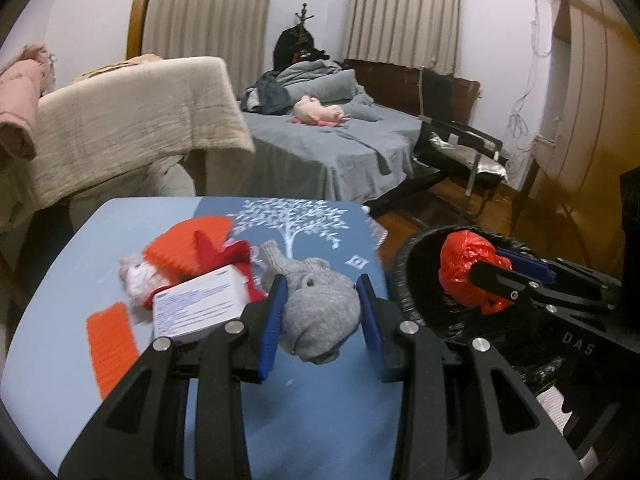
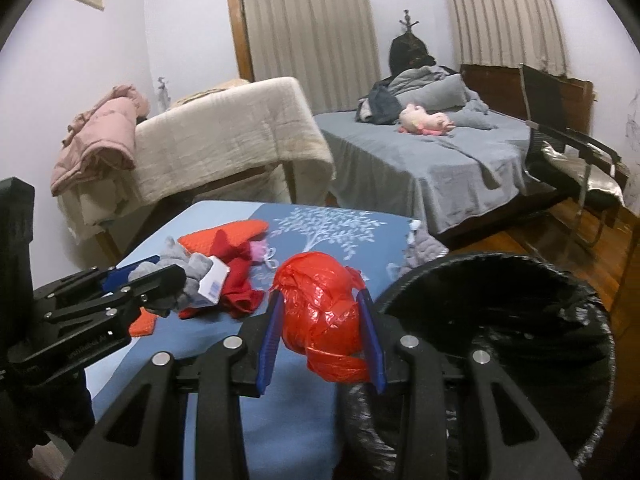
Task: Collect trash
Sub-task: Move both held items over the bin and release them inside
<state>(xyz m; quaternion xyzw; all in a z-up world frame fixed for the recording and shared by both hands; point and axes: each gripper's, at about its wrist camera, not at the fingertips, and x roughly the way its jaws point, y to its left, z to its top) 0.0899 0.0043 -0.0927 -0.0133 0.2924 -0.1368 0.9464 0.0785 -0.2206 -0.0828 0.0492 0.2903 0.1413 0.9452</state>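
Red crumpled plastic bag (image 2: 324, 312) sits clamped between the narrowed fingers of the right gripper (image 2: 322, 336), at lower centre of the right view, just left of the black-lined trash bin (image 2: 552, 320), whose bottom is lost in darkness. Left gripper (image 1: 320, 320) grips one grey sock (image 1: 316, 312) above the blue table (image 1: 320, 408). Beside it lie one white box (image 1: 200, 308), orange knitwear (image 1: 188, 248) and a red cloth (image 2: 240, 276), partly overlapped; the box's print is unreadable. Behind stands one bed (image 2: 420, 160).

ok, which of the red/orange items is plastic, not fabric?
The crumpled red plastic bag clamped in the right gripper beside the black-lined bin; it's glossy.
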